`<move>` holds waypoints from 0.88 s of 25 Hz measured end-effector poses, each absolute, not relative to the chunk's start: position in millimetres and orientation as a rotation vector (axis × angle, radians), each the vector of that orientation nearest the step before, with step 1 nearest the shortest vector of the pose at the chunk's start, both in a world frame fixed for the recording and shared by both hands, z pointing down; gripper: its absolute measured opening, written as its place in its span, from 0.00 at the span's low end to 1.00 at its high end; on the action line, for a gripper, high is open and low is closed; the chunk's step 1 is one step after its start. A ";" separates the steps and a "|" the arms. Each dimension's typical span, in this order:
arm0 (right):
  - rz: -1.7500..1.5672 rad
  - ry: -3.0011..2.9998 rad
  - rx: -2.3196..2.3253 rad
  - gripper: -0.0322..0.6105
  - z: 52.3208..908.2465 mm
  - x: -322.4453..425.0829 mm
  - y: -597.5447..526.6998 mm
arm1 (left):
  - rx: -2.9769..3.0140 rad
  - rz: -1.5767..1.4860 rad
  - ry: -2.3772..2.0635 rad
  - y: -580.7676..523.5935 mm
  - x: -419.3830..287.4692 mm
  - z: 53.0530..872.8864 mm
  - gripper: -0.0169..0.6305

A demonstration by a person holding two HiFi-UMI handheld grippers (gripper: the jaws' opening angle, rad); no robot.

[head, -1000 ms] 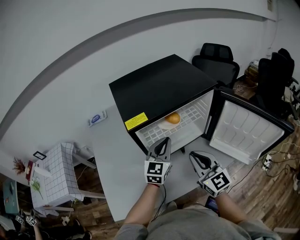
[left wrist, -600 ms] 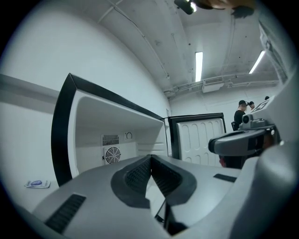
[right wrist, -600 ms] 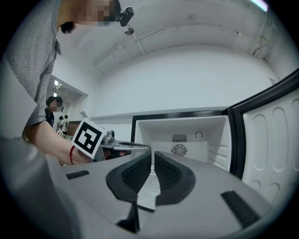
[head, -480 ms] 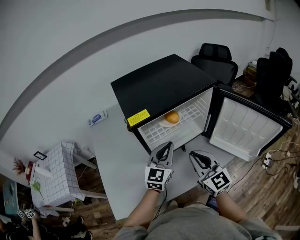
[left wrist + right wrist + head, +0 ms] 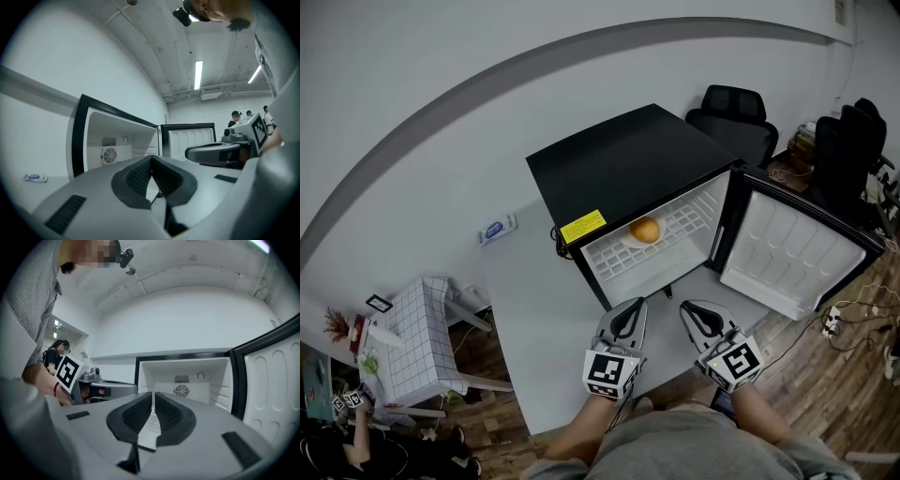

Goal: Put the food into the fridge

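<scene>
Most likely an office or lab room: black office chairs [image 5: 733, 117] at the upper right, a small fridge [image 5: 628, 164] on a plain white table [image 5: 534, 309], cables [image 5: 862, 302] on the wooden floor [image 5: 806, 375] at the right edge, long tube lights [image 5: 198, 74] overhead.

The food [image 5: 645, 231] is too small to identify.

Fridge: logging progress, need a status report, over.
Left gripper shut, empty. Right gripper shut, empty. Food inside fridge, door open. Nothing in the way.
</scene>
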State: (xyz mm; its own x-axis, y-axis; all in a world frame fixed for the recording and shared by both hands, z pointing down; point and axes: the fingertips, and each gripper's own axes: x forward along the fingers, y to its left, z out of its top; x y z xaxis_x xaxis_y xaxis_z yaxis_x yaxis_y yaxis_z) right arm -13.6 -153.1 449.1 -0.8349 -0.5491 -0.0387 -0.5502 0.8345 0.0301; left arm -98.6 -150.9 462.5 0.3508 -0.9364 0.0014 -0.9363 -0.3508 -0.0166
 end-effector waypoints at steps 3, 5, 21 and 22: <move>0.061 2.974 -0.866 0.07 443.1 -17.1 -148.5 | -2.578 0.010 1.792 -139.9 -98.7 460.8 0.04; 0.060 2.982 -0.869 0.07 446.6 -16.6 -146.0 | -2.582 0.023 1.794 -133.1 -97.8 459.9 0.04; 0.073 2.974 -0.811 0.07 444.4 -25.3 -121.9 | -2.573 0.085 1.821 -103.5 -106.0 456.9 0.04; 0.080 2.971 -0.814 0.07 440.9 -27.0 -122.6 | -2.569 0.087 1.818 -104.5 -106.9 455.7 0.04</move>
